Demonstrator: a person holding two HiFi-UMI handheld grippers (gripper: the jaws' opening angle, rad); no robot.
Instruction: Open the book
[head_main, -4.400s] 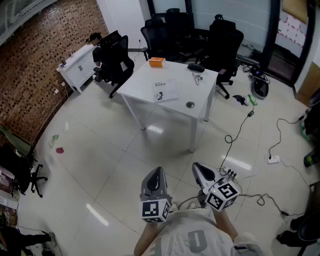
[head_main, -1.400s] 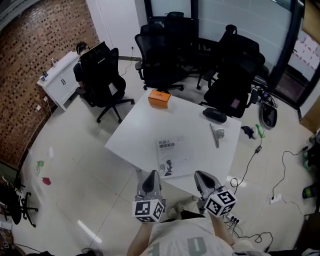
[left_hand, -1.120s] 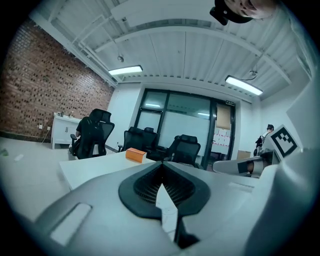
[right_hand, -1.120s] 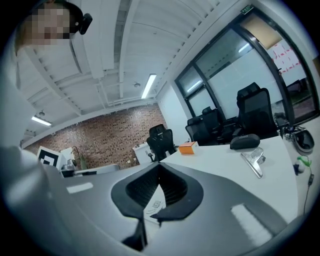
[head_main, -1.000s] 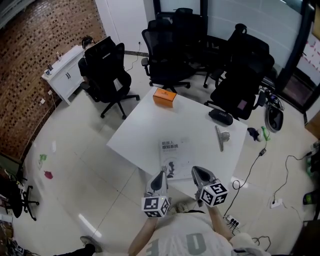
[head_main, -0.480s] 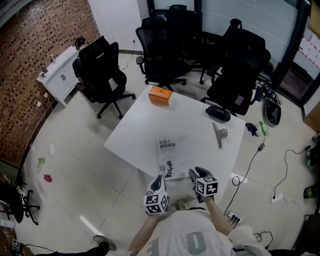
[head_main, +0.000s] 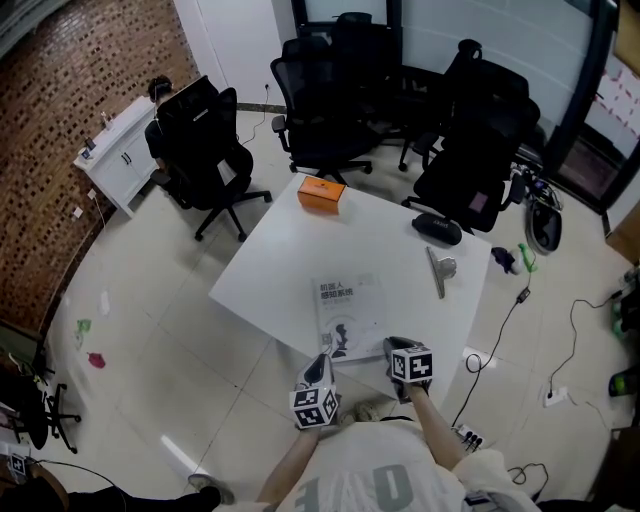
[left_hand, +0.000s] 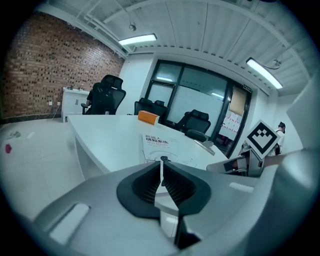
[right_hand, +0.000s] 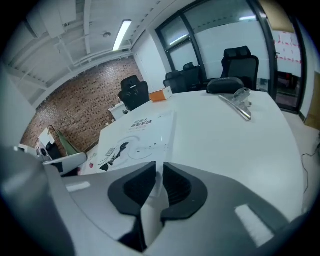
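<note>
Book (head_main: 347, 315) lies closed near the counter (head_main: 290, 245) edge. Your left gripper (head_main: 321, 362) is clenched empty, your right gripper (head_main: 392, 350) closing its jaws on nothing. A clumsy push could slide it off.

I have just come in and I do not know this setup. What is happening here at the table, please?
A person stands at the near edge of the white table, with a two-jaw gripper in each hand. Both point at the thin white book with black print, lying flat and closed by that edge. The left gripper is shut and empty. The jaws of the right gripper are closing with nothing between them. Neither grips the book, so opening has not begun.
</note>
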